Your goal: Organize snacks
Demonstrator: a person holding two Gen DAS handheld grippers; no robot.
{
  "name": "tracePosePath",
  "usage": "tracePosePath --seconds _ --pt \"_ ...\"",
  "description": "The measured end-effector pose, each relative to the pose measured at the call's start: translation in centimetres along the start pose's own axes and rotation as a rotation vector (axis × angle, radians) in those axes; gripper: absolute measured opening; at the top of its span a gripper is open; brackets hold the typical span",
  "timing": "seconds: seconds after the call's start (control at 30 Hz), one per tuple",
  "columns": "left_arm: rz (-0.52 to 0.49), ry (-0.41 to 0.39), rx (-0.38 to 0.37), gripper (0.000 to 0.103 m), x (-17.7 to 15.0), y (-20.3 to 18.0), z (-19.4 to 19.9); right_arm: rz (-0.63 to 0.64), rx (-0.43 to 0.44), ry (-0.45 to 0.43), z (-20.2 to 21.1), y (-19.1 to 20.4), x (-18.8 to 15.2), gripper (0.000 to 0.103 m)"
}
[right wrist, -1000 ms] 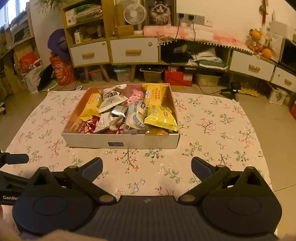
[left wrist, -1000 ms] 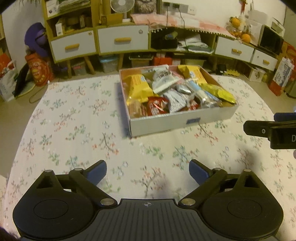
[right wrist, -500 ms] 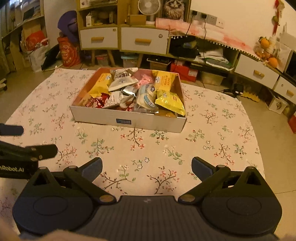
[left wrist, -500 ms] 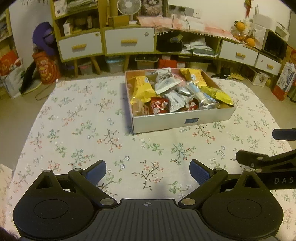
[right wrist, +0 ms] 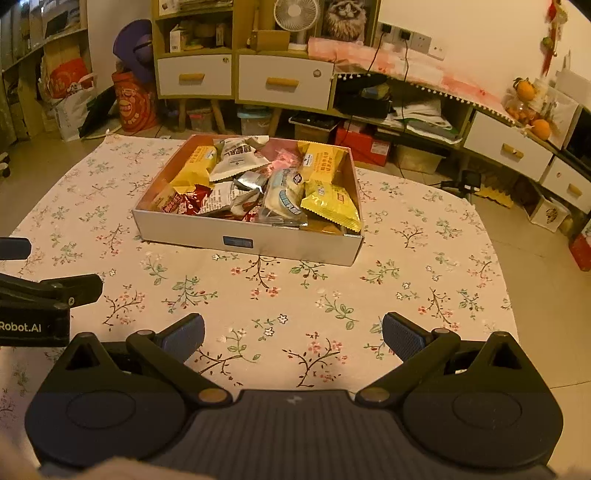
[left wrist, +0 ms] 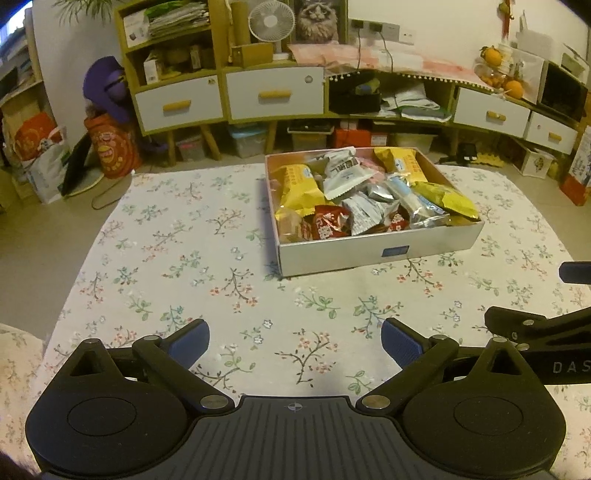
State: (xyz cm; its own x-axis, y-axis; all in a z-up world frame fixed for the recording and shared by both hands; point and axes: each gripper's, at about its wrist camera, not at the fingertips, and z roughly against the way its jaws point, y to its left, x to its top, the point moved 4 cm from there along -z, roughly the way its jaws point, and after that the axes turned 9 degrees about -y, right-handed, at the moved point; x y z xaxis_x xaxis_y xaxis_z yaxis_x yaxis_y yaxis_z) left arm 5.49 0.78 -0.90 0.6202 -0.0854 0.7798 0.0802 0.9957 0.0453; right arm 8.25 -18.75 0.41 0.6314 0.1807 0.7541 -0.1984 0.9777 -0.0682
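The left gripper [left wrist: 294, 339] and right gripper [right wrist: 293, 334] both hover low over the floral tablecloth [left wrist: 177, 258], fingers spread wide with nothing between their ribbed blue pads [right wrist: 402, 336]; each shows at the edge of the other's view, side by side and apart. Only bare cloth lies between them and the shallow white cardboard box [right wrist: 291, 248] farther on. Crinkly snack packets [right wrist: 258, 184] fill that box in a loose heap: yellow, silver, red and white foil pouches. Beyond the box stand wooden cabinets [left wrist: 273, 96] with white drawers, a small fan [left wrist: 266, 21] on top.
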Motion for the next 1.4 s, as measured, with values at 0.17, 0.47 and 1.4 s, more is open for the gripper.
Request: tracePosePath --seconds 0.17,0.47,1.4 --pt "-0.007 0.007 -0.012 0.100 -0.13 -0.36 -0.09 -0.005 0.001 -0.004 0.11 -0.09 0.17 0.103" --pt "-0.015 0.013 -0.019 0.101 -0.23 -0.54 -0.10 -0.004 0.002 0.002 -0.08 -0.04 0.21 0.103" --pt "-0.021 0.008 -0.020 0.101 -0.08 -0.56 0.05 -0.001 -0.002 0.009 -0.04 0.06 0.14 0.103"
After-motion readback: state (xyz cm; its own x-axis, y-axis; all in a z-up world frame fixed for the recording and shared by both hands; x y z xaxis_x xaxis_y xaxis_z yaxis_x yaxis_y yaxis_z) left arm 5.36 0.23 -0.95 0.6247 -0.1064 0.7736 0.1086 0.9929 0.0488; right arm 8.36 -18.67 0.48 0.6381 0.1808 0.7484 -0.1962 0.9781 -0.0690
